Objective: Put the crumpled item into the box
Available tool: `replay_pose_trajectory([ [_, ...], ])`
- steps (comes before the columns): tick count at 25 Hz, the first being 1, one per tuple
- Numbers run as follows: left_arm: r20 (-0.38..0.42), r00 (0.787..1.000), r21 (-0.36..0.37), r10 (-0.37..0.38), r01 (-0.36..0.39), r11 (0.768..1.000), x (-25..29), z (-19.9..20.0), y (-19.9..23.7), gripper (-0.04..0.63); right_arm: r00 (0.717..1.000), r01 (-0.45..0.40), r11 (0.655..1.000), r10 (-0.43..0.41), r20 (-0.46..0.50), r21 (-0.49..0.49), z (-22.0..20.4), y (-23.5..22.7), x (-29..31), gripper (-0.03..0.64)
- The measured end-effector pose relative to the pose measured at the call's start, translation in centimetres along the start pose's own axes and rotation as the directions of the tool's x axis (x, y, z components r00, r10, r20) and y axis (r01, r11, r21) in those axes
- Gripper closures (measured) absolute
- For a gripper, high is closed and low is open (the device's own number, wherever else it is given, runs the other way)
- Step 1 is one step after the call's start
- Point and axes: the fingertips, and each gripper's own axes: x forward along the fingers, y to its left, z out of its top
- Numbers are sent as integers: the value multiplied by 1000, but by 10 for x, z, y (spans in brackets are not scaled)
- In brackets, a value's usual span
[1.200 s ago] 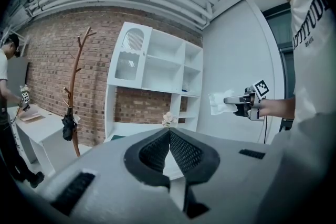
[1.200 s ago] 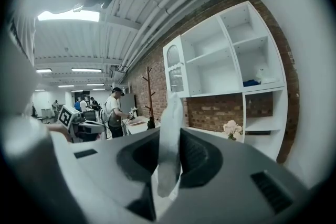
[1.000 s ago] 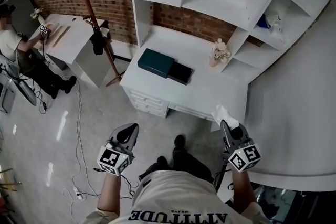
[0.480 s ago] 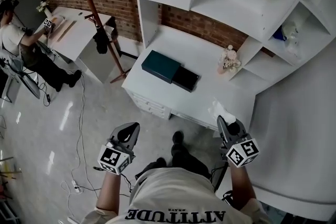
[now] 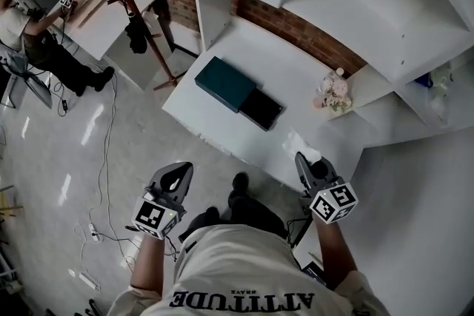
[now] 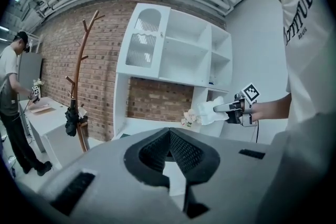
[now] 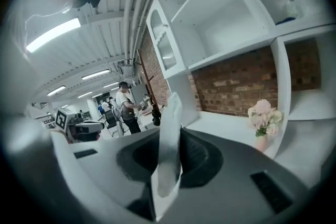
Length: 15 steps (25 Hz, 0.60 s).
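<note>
1. The worktop (image 5: 296, 78) was the largest thing: a smooth, hard, flat white surface that carried the box.
2. The box (image 5: 224, 83) was a stiff, square-cornered dark teal block with a matte face. A flat black part (image 5: 261, 108) touched its right end. I could not tell whether that was a lid or a tray.
3. The right gripper (image 5: 302, 159) hung near the worktop's front edge, to the right of the box and well apart from it. It was pinching the crumpled paper between ribbed dark pads.
4. The left gripper (image 5: 178, 175) hung over the floor, in front of the box and well apart from it. Its pads were pressed together at the tips with nothing between them.
5. A small bunch of pale flowers (image 5: 335, 91) stood to the right of the box, soft in outline and easily knocked.
6. The crumpled paper (image 5: 298, 146) stood up from the right gripper, white, thin and creased.
   - It looked very light and limp, likely to bend or tear rather than resist.
   - A hold on a bunched fold, as here, seemed safest, because a loose edge could slip out.
   - It should need only a gentle squeeze.
</note>
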Motion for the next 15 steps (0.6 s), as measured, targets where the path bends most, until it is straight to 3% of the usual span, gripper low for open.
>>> replay_pose_trajectory([
  [7,-19,996,-31,84,-84,996,39,0,14,569,995,-65,995,70,-75,70,-14,-46,52,544],
  [15,-33,992,-60,118,-120,991,76,-3,23,569,979,-108,990,122,-163,94,-38,-73,99,544],
])
